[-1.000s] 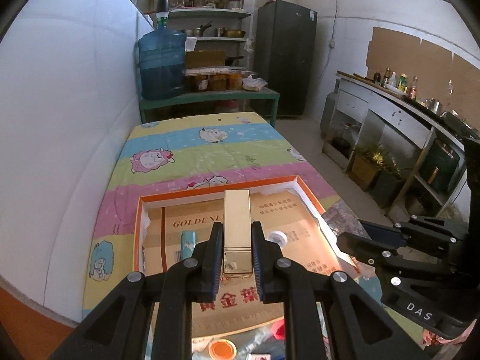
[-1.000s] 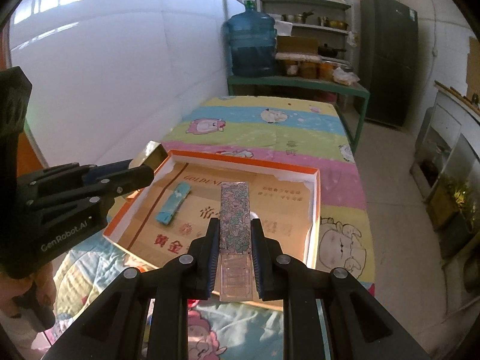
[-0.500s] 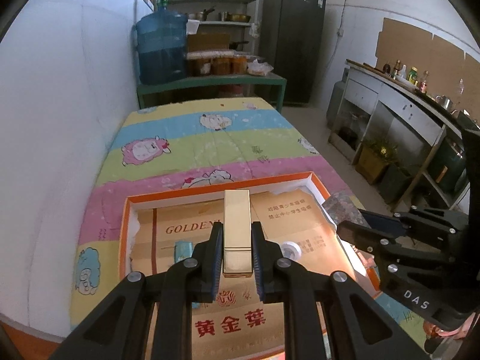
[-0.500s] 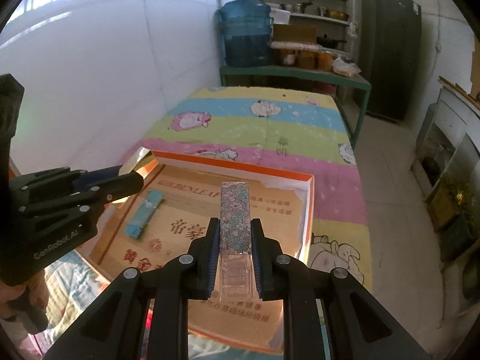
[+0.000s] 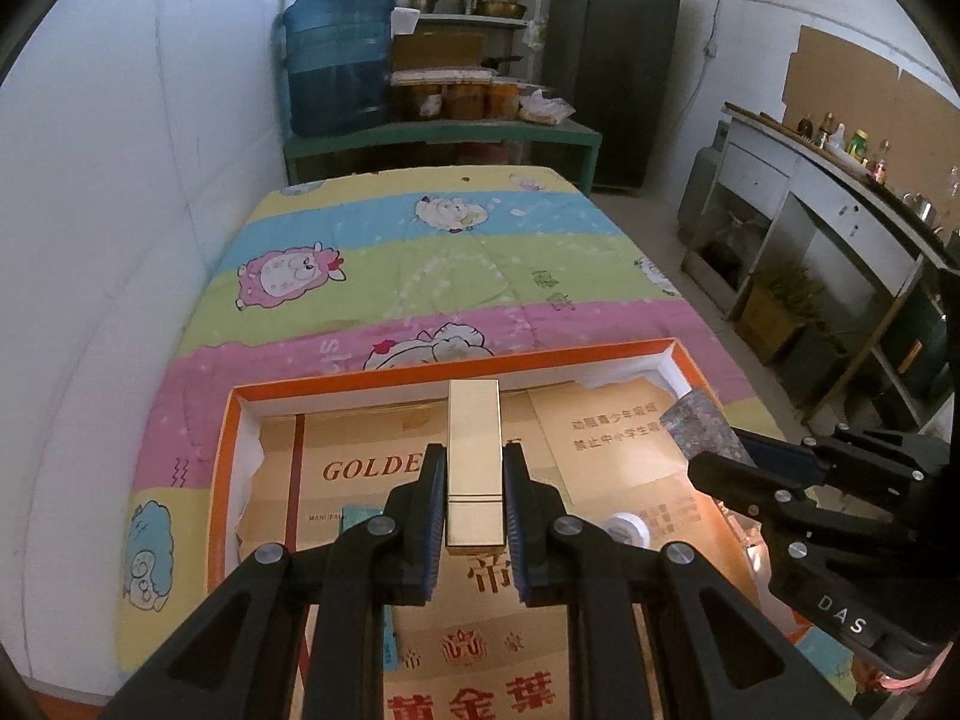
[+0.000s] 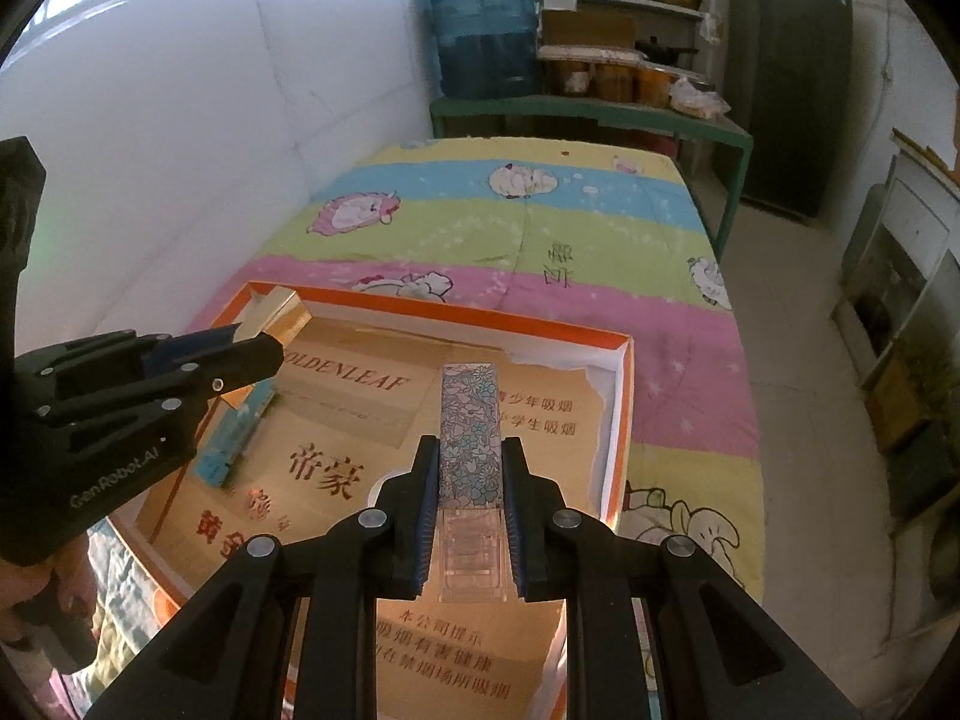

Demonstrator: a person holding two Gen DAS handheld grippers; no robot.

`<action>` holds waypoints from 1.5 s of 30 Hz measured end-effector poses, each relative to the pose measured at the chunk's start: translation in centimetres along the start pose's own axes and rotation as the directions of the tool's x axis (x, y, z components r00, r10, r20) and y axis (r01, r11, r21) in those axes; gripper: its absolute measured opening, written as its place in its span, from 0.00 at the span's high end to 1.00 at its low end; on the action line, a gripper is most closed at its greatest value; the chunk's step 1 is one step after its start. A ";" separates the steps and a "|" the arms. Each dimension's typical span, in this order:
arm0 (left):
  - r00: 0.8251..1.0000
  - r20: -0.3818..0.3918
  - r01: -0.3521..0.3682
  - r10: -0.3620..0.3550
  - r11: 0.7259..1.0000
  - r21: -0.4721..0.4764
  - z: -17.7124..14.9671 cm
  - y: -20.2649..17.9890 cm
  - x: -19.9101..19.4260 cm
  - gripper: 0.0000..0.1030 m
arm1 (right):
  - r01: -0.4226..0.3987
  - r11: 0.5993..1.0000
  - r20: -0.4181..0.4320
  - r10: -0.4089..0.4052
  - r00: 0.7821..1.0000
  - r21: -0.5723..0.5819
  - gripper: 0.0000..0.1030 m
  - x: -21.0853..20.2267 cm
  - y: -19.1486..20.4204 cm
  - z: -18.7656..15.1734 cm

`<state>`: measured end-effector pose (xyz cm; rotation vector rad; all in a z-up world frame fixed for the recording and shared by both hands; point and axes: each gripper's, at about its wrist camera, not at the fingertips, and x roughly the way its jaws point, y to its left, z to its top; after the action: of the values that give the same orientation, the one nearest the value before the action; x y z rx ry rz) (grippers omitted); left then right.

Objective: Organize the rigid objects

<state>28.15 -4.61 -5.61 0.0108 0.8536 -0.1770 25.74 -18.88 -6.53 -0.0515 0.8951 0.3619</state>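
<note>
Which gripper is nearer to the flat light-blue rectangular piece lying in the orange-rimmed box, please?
Left. The left gripper, holding a gold bar, hangs just above the light-blue piece. The right gripper, holding a floral-patterned bar, is farther toward the box's right side.

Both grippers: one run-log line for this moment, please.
left gripper: shut on gold bar | right gripper: shut on floral bar | both over tray

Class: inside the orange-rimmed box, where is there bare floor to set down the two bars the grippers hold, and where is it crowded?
In the orange-rimmed box, bare floor lies along the far wall by the GOLDENLEAF lettering and through the middle. Crowded spots: the blue bar near the left wall, and the white round piece right of centre. The gold bar and floral bar are both held above the box.
</note>
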 end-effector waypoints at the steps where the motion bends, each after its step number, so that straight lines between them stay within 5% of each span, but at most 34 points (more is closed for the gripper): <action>1: 1.000 -0.002 -0.002 0.002 1.000 0.000 0.1 0.0 0.2 0.82 | -0.001 1.000 -0.004 0.001 1.000 0.000 0.80 0.2 -0.1 0.1; 45: 0.994 -0.093 -0.058 0.056 0.998 -0.011 0.2 0.0 6.0 0.82 | -0.014 1.000 -0.074 0.014 0.997 0.001 0.80 5.6 -1.6 0.5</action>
<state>32.17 -5.53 -9.93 0.0303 0.9460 -0.1175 29.83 -18.65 -10.66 -0.0585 0.9696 0.3742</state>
